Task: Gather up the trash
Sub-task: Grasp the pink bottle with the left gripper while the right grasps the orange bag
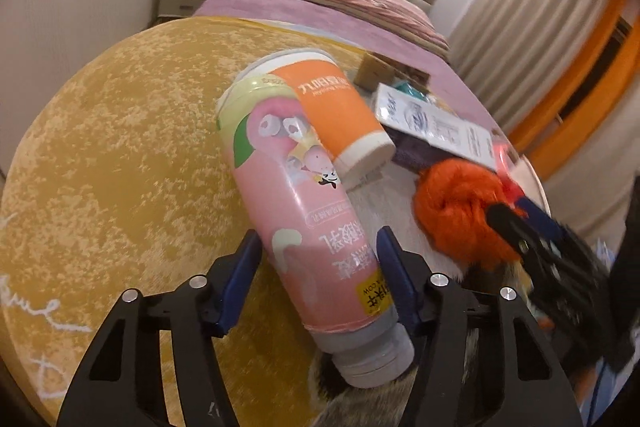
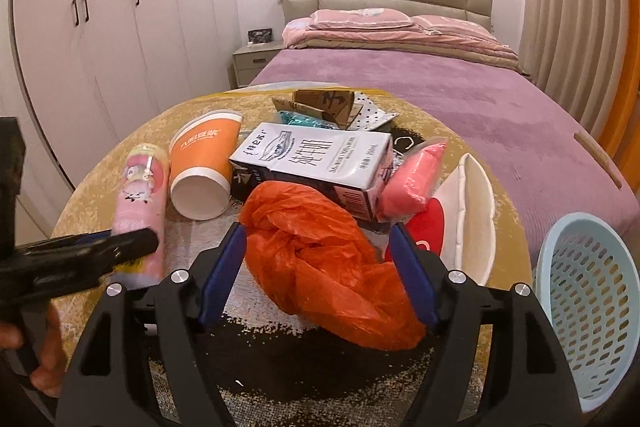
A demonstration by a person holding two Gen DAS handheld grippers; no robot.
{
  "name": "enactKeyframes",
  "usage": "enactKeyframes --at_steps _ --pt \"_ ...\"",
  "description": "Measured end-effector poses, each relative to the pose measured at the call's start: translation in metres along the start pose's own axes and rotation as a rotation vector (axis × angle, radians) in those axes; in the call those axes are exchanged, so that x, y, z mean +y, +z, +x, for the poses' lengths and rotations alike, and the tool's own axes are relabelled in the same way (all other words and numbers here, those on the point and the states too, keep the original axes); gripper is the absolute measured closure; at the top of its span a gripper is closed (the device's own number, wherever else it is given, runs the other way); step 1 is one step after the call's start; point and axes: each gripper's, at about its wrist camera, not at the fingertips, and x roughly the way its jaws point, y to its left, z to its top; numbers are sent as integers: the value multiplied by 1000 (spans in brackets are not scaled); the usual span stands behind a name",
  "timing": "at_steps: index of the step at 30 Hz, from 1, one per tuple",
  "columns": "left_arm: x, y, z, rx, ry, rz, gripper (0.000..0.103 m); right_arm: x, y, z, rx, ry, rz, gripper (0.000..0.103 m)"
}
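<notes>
The left gripper [image 1: 318, 259] is lying around the lower part of a pink yogurt bottle [image 1: 296, 195], which is lying on its side on the round yellow counter [image 1: 120, 147]. Its jaws are standing open on both sides of the bottle, and a gap is showing beside the left one, so they are not clenched on it. The right gripper [image 2: 320, 267] is also standing with released jaws, one on each side of a crumpled orange plastic bag [image 2: 320, 259] near the middle of the counter; whether the pads are touching the bag I cannot tell.

The right wrist view is showing more of the trash. An orange paper cup [image 2: 204, 167] is lying at 11 o'clock from the bag, just beside the bottle. A white milk carton [image 2: 316, 163] is lying at 12 o'clock, touching the bag, and folded cardboard [image 2: 324, 107] is lying behind it. A pink packet [image 2: 412, 179] is leaning at 1 o'clock against a white dish [image 2: 476, 211]. A pale blue perforated basket [image 2: 588, 307] is standing at 3 o'clock beyond the counter's edge. The left wrist view is showing only the bottle, the cup and the bag clearly.

Behind the counter a bed [image 2: 440, 99] with a purple cover and pink bedding is standing, with a white wardrobe [image 2: 120, 27] at 10 o'clock and curtains [image 2: 568, 7] at 2 o'clock.
</notes>
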Motion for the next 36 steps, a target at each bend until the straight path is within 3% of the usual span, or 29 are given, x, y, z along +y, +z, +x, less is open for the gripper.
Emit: enactKeyframes --at_steps 4,9,19,26,32,36 --pt "5 -8 -10 28 -16 56 48 4 -1 -3 19 39 4 33" --pt "4 -14 -13 63 -8 145 48 7 1 7 39 -7 7 33" --pt "8 -17 -13 39 -2 109 44 19 -6 31 103 -50 -16 34" --pt "2 -19 -8 27 45 120 42 18 -12 18 90 -18 -9 66" --pt "-3 -23 -9 7 54 138 49 21 -21 -2 80 60 31 76" --pt "0 -24 -21 -23 11 110 51 20 -24 -22 52 90 61 83"
